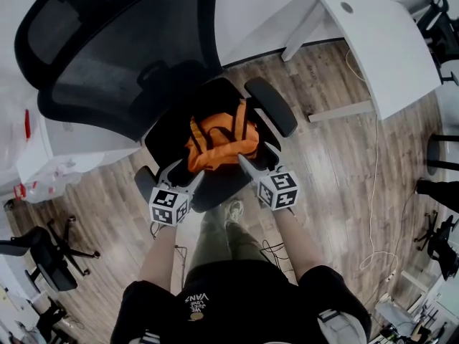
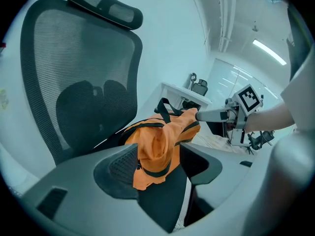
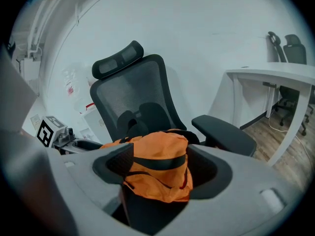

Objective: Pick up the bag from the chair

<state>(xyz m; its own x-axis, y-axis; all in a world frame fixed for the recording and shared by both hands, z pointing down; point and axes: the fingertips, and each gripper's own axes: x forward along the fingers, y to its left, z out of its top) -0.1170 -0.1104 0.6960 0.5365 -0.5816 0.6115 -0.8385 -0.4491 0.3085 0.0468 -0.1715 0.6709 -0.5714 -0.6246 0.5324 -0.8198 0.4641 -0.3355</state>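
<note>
An orange bag [image 1: 219, 145] with black straps lies slumped on the seat of a black mesh office chair [image 1: 122, 56]. My left gripper [image 1: 183, 172] is at the bag's near left edge and my right gripper [image 1: 254, 156] at its near right edge, both low over the seat front. In the left gripper view the bag [image 2: 160, 141] hangs loosely between wide-apart jaws of the left gripper [image 2: 162, 167]. The right gripper view shows the bag [image 3: 157, 166] bulging between the spread jaws of the right gripper [image 3: 162, 170]. Neither gripper's pads press the fabric. Both grippers are open.
The chair's right armrest [image 1: 271, 106] stands just beyond my right gripper. A white desk [image 1: 387, 41] is at the back right, with a cable [image 1: 373, 213] trailing over the wood floor. Other chairs [image 1: 43, 256] stand at the left and right edges.
</note>
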